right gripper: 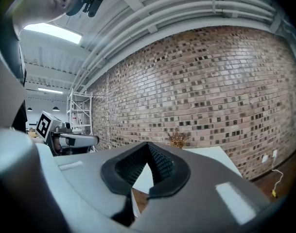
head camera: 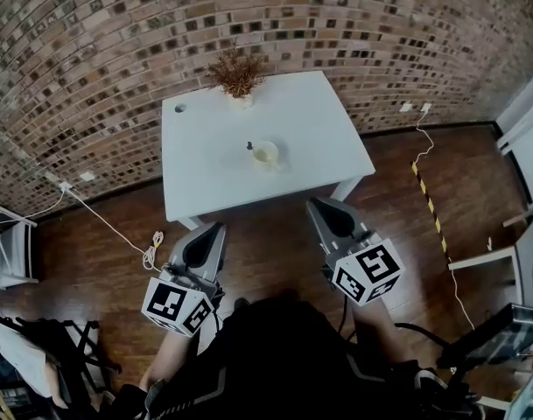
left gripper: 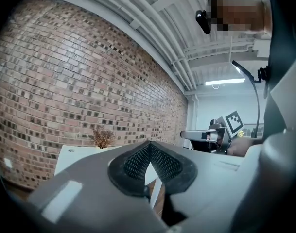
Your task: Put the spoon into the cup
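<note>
Out at the middle of the white square worktop (head camera: 301, 121) sits the small pale cream cup (head camera: 265, 154), and right at its left rim there's a slim dark sliver, most likely the spoon (head camera: 248, 147). It's too small from up here to say whether it stands inside the cup or just beside it. Behind them, near the far edge by the brown brick wall (head camera: 117, 42), is a tuft of dried brown plant in a little pot (head camera: 236, 73), well clear of the action.

Now the tools. The grey left hand-held gripper (head camera: 212, 234) and the grey right hand-held gripper (head camera: 321, 208) both hang over the dark wooden floor (head camera: 266, 234), short of the worktop's near edge and well apart from cup and spoon. Both point roughly level toward the worktop, one on each side of the person's dark-clothed lap. I'd call that a ready stance, not a reach.

Each one's own view tells the same story: the ribbed black pads meet at the tips with nothing caught between them, only a slice of white worktop showing through the notch below. So both are closed and empty.

My read is that no grasp is under way at this moment. If the spoon is outside the cup, one pair of jaws would have to part before closing in on that thin handle.
</note>
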